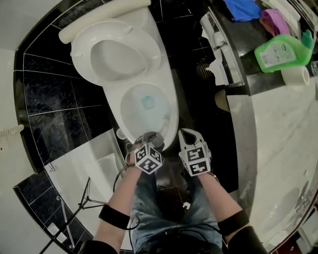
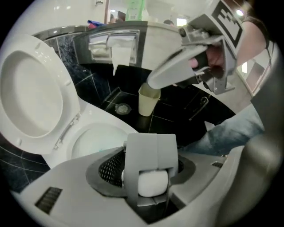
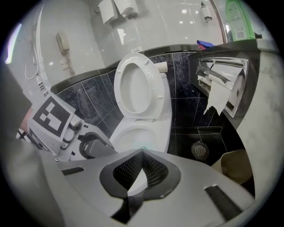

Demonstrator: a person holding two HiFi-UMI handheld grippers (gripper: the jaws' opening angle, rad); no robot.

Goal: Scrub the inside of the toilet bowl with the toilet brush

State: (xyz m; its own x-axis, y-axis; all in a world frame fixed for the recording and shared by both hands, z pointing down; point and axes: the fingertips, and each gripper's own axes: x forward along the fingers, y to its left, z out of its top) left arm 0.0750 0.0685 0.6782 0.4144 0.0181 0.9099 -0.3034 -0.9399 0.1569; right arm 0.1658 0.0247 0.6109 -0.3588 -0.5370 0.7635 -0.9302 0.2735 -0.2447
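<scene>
Bathroom things, counted by kind.

One toilet (image 1: 173,116) with one raised seat (image 1: 82,62) is counted; two grippers are seen, the left gripper (image 1: 151,138) and the right gripper (image 3: 142,155), with two marker cubes (image 1: 149,158) (image 1: 195,159), and one grey block (image 2: 150,153) with a white rounded end is counted at the left one. On the counter (image 1: 288,149) one green bottle (image 1: 280,52), one paper roll (image 1: 296,75) and two cloths, a blue cloth (image 1: 242,9) and a purple cloth (image 1: 272,21), are counted. One floor drain (image 3: 200,150), one cream bin (image 2: 148,99), one paper dispenser (image 3: 222,77) and one wall phone (image 3: 62,44) are noted, and two white rolls (image 3: 108,9) (image 3: 126,6) are seen high on the wall (image 3: 155,26).
</scene>
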